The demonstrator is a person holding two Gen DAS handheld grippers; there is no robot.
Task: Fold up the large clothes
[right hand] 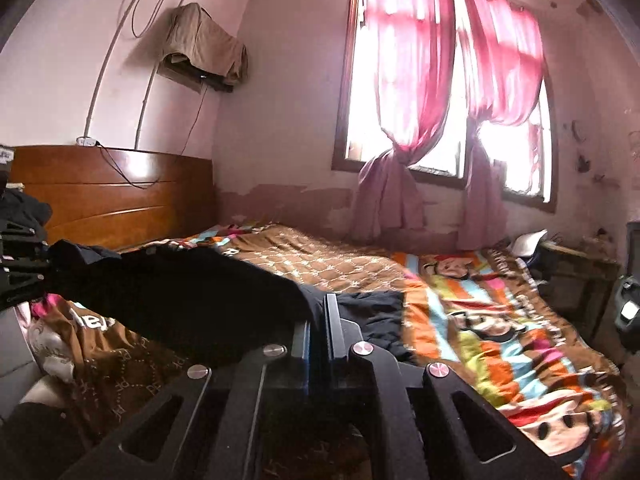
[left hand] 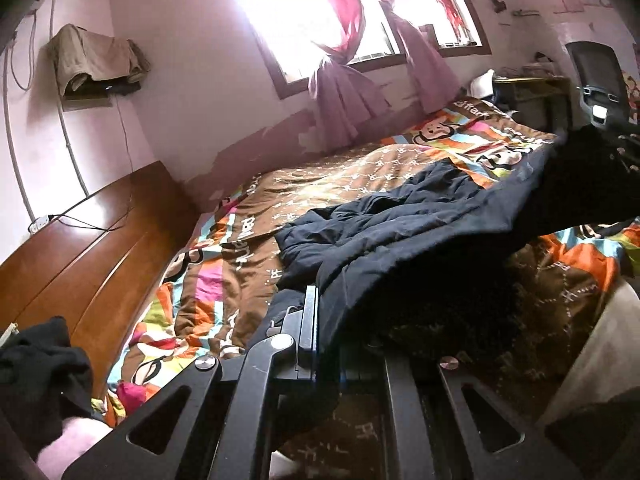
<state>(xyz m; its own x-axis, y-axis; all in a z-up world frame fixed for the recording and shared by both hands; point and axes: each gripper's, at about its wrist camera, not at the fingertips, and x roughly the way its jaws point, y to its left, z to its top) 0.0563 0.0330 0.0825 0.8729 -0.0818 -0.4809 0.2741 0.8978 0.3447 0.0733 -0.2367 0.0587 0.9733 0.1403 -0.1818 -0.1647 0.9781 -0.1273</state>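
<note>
Left gripper clamps dark garment; right gripper clamps it too; bedspread beneath.

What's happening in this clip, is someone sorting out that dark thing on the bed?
A person is working a dark navy garment over a bed covered by a colourful cartoon-print quilt. Both the left hand-held gripper and the right hand-held gripper look shut on its edge, holding part of it raised between them while the rest lies rumpled on the quilt. No neat fold is visible yet.
</note>
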